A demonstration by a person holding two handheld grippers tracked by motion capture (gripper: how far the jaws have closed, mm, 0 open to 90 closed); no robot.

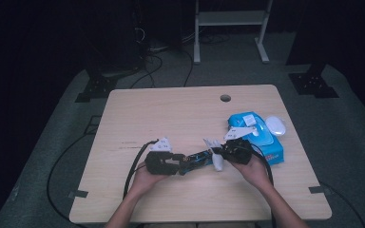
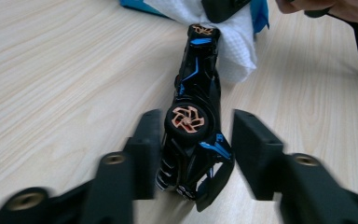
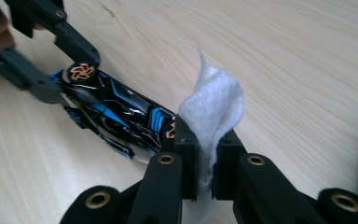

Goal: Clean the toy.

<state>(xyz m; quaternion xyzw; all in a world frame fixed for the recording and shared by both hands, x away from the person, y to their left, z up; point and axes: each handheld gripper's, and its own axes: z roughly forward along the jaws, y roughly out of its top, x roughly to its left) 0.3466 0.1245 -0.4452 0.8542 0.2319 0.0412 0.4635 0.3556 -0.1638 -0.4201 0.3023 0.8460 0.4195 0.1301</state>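
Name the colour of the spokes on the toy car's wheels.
Copper-orange spokes on black tyres of the toy car; the left gripper view shows the wheel best.

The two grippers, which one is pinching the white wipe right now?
The right gripper: its jaws are shut on the white wipe. The left gripper instead straddles the rear of the black and blue toy car.

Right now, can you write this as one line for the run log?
left gripper: around car, side-on, one side gapped | right gripper: shut on wipe at car's end | wipe pack: behind
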